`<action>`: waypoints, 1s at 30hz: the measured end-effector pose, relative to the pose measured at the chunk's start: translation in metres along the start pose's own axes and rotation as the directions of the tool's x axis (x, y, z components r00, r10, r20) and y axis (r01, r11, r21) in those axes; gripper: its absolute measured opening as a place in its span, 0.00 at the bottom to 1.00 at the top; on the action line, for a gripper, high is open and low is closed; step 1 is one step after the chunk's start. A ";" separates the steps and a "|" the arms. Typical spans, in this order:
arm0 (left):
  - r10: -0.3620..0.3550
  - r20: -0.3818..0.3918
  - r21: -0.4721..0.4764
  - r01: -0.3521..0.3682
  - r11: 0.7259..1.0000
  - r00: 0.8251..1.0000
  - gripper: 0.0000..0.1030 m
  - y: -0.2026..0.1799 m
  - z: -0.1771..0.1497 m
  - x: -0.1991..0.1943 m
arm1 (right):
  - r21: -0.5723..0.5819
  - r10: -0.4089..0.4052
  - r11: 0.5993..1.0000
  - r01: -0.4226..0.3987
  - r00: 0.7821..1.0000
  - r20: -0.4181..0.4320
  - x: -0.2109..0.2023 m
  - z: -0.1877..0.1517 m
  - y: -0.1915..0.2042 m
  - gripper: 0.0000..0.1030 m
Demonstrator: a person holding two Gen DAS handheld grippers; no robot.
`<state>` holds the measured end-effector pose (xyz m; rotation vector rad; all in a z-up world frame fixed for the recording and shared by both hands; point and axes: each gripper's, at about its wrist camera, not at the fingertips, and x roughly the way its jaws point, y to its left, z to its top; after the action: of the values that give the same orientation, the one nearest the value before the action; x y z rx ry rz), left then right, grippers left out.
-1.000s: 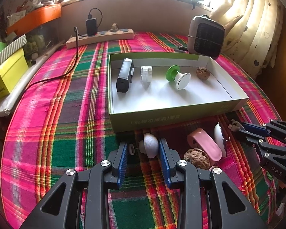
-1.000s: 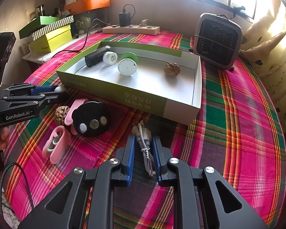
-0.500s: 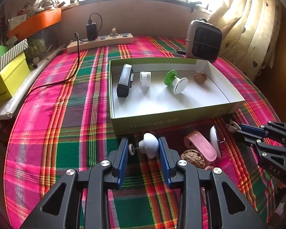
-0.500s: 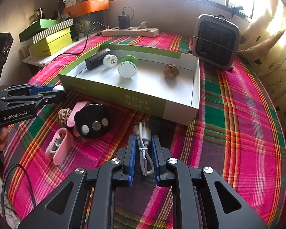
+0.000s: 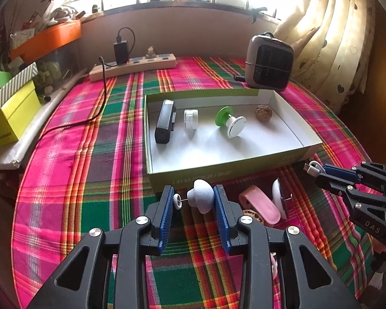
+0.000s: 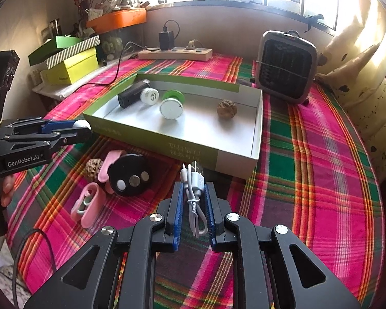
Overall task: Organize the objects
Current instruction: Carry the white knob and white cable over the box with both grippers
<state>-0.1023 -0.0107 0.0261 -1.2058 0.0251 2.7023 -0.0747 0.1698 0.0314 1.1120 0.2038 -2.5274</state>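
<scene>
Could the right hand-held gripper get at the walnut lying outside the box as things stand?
Probably not yet: the right hand-held gripper is shut on a white cable, and the walnut sits beyond the black round gadget, beside the pink clip.

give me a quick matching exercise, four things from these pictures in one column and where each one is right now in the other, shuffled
Things:
1. white cable
2. grey mushroom-shaped piece
3. walnut
4. pink case

Places:
A. inside the green box
B. clamped in the right tool
C. lying on the plaid cloth outside the box
D. between the pads of the left tool

Pairs: 1-B, 2-D, 3-A, 4-C
</scene>
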 end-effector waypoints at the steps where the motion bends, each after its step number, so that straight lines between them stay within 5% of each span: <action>1: -0.002 0.002 0.002 0.002 1.000 1.000 0.29 -0.001 0.001 -0.001 | 0.001 0.000 1.000 0.000 1.000 0.004 -0.001 0.001 0.000 0.17; 30: -0.021 0.012 -0.007 0.022 1.000 1.000 0.29 0.000 0.046 0.021 | -0.045 0.008 0.999 -0.004 0.997 0.072 0.016 0.079 -0.005 0.17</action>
<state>-0.1500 -0.0033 0.0419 -1.1852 0.0008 2.6932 -0.1404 0.1481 0.0731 1.0014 0.2368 -2.5396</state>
